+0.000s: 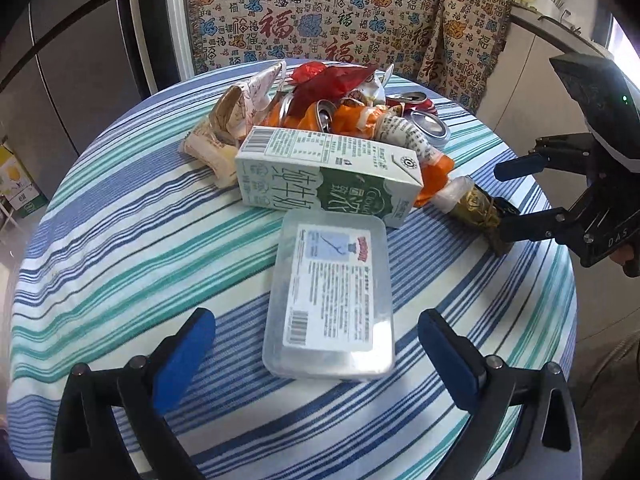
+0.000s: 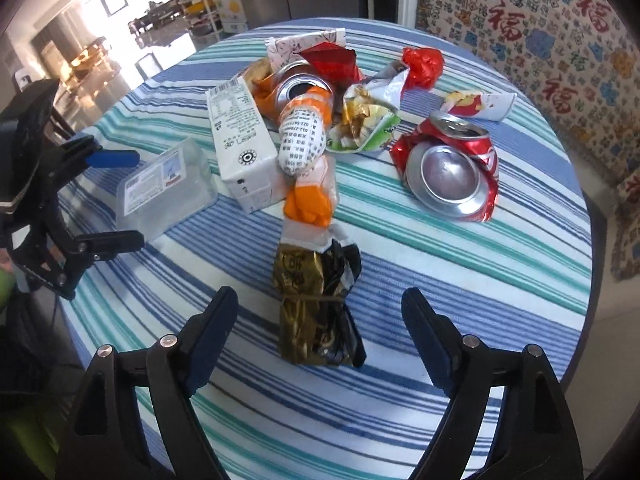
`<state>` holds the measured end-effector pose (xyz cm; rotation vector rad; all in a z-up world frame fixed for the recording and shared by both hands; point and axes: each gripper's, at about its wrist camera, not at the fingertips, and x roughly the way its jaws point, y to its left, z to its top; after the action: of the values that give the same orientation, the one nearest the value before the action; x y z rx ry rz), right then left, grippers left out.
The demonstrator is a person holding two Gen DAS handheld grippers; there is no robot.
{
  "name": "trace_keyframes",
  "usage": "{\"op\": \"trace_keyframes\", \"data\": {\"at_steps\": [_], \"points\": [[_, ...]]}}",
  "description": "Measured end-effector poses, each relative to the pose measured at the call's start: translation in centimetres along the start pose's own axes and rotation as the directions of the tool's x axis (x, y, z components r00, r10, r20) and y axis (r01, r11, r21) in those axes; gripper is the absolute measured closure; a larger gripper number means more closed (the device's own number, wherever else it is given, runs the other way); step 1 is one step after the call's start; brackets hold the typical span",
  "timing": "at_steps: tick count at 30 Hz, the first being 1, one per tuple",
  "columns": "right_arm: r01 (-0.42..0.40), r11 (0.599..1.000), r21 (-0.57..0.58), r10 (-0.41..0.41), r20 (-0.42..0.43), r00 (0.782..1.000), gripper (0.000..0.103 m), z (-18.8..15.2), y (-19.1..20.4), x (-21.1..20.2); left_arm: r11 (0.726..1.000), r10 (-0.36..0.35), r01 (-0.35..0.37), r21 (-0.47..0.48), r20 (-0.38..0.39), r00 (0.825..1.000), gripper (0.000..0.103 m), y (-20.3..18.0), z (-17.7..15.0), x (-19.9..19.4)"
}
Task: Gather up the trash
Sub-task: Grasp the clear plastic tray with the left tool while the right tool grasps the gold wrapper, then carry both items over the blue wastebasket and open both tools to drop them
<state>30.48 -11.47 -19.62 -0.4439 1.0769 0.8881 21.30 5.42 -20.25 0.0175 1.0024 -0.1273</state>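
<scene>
- Left gripper point(image 1: 316, 354) hangs low over the striped tablecloth point(image 1: 120, 260), jaws spread wide and holding nothing; the clear plastic container point(image 1: 330, 300) lies flat between and just ahead of its blue pads point(image 1: 184, 354)
- Container likely light, stiff, smooth-walled and a bit slippery; best taken across its short sides, near the rim. Printed label with a barcode and a small red logo, text too small to read
- Right gripper point(image 2: 320, 344) equally wide apart, empty, straddling the near end of a gold and black wrapper point(image 2: 316, 304) bound with a band; probably soft, crinkly and near weightless, so pinch at the banded waist
- Beyond the container, touching its far edge: milk carton point(image 1: 328, 178) on its side, green and white, Chinese characters reading as pure milk, nutrition table and barcode on top. Seems rigid card; if emptied, grip across the narrow faces
- Middle of the table: orange and white wrapper point(image 2: 308, 148) printed with rows of digits, crushed red soda can point(image 2: 452, 172) with sharp-looking creases, snack bags, red plastic bag point(image 2: 422, 66)
- Farthest: patterned cloth point(image 1: 320, 12) covered in red 福 characters
</scene>
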Motion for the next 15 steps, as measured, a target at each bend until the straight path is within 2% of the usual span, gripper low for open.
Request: {"op": "trace_keyframes", "data": {"at_steps": [3, 4, 5, 6, 7, 11, 15], "points": [[0.013, 1.000, -0.012, -0.014, -0.027, 1.000, 0.020, 0.4, 0.2, 1.0, 1.000, 0.012, -0.011, 0.019, -0.022, 1.000, 0.000, 0.1, 0.6, 0.5], [0.018, 1.000, -0.011, -0.018, -0.035, 0.999, 0.025, 0.6, 0.2, 1.3, 0.999, 0.020, -0.019, 0.030, -0.024, 0.999, 0.003, 0.1, 0.6, 0.6], [0.020, 1.000, -0.007, -0.020, -0.046, 0.999, 0.035, 0.7, 0.3, 1.7, 0.999, 0.026, -0.025, 0.044, -0.027, 0.999, 0.017, 0.0, 0.6, 0.6], [0.022, 1.000, 0.000, -0.022, -0.060, 0.998, 0.044, 0.6, 0.2, 1.9, 0.998, 0.018, -0.017, 0.053, -0.034, 0.999, 0.026, -0.1, 0.5, 0.6], [0.034, 0.999, 0.009, -0.033, -0.073, 0.997, 0.053, 0.6, 0.2, 2.0, 0.999, 0.003, -0.001, 0.053, -0.042, 0.999, 0.041, -0.1, 0.4, 0.7], [0.043, 0.997, 0.069, -0.040, -0.043, 0.998, 0.057, -0.3, -0.1, 0.2, 1.000, -0.004, 0.005, 0.029, -0.023, 1.000, 0.042, 0.2, -0.2, 0.0], [0.032, 0.990, 0.137, -0.034, 0.013, 0.999, 0.057, -2.8, -0.6, -2.7, 0.999, -0.036, 0.036, 0.001, 0.004, 0.999, 0.042, -0.3, -1.0, -1.6]]}}
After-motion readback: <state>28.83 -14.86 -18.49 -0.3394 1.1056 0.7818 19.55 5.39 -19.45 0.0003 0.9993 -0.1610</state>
